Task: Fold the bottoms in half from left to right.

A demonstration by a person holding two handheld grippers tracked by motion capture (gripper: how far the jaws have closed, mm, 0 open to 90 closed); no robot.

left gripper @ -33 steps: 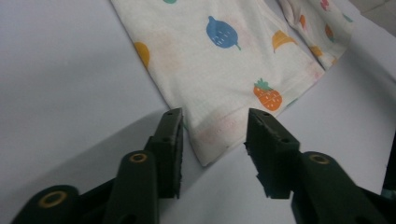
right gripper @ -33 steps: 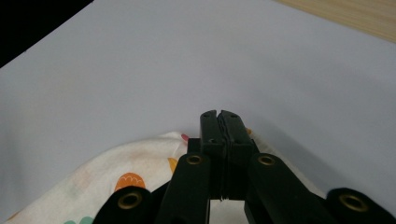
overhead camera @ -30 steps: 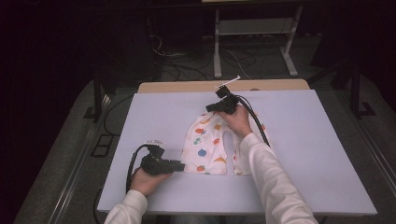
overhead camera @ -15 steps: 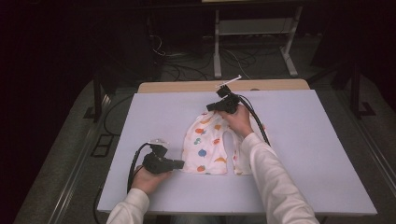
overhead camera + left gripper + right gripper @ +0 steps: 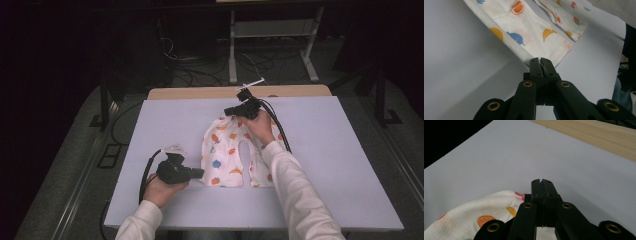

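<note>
left tongs [image 5: 541, 62]: clamped on cloth [image 5: 225, 155] hem, little moved since earlier | right tongs [image 5: 541, 182]: pressed together at cloth's far edge, grip hidden | worktop [image 5: 150, 125]: unchanged

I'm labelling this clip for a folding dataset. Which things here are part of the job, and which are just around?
In the job:
- printed cloth garment
- left gripper, shut on the garment's near hem
- right gripper, jaws shut at its far edge
- white table cover under it

Just around:
- wooden table edge
- metal stand beyond the table
- floor cables
</note>
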